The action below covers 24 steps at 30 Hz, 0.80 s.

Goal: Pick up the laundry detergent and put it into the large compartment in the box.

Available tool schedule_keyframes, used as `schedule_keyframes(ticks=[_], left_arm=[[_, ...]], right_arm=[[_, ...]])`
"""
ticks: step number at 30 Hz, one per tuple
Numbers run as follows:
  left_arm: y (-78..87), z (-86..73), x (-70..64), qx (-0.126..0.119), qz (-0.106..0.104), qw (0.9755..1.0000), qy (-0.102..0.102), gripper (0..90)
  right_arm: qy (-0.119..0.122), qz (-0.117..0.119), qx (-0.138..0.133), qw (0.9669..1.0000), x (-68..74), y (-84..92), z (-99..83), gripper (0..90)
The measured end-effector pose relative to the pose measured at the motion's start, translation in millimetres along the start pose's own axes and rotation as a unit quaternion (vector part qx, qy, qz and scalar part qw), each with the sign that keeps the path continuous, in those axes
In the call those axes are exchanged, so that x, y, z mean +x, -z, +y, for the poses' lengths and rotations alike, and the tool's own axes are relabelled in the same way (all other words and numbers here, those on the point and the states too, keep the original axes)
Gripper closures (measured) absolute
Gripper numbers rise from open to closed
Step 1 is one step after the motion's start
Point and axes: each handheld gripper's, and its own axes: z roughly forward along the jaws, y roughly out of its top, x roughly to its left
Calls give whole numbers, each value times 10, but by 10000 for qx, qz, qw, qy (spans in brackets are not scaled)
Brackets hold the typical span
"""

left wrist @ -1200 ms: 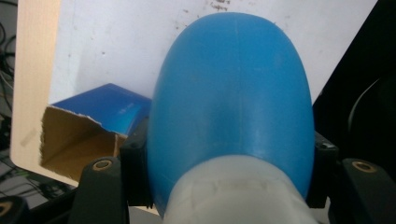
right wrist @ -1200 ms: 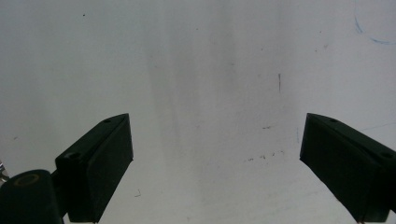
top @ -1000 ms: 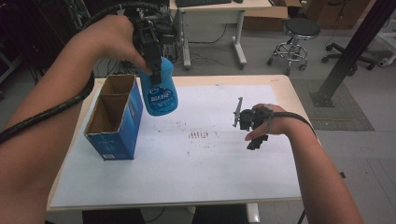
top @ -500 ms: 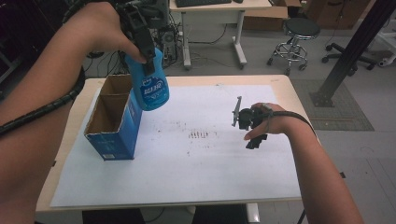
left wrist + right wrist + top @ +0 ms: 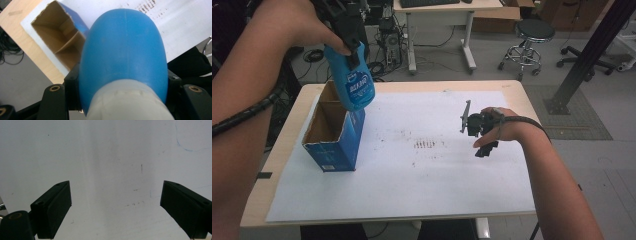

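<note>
From above, my left gripper point(image 5: 348, 35) sits in the upper left of the frame, its jaws clamped on a blue bottle point(image 5: 354, 85) that hangs label-out over the far end of an open blue cardboard box point(image 5: 334, 145). That high view gives me the bottle's printed side and its place above the box; my left gripper view gives what the high one cannot: the bottle's smooth blue shoulder point(image 5: 123, 50) and pale collar squeezed between my two black jaws, and, in its upper left, the box's brown inside split by a divider point(image 5: 67, 46). My right gripper point(image 5: 476, 131) rests right of centre on the white sheet point(image 5: 412, 185) that covers the table point(image 5: 259, 200), well apart from the box. Its own view shows the jaws standing wide with nothing between them, over bare white paper point(image 5: 112, 157) with faint specks.
</note>
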Motion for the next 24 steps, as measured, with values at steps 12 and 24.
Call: schedule_keyframes(ticks=[12,24], left_arm=[[24,-115,264,53,42,9976,693,378],[-14,-236,516,118,-63,9933,1145,377]], right_arm=[[58,-7,-4,10000,-6,-19,33,99],[86,1,-23,10000,-13,-18,51,99]])
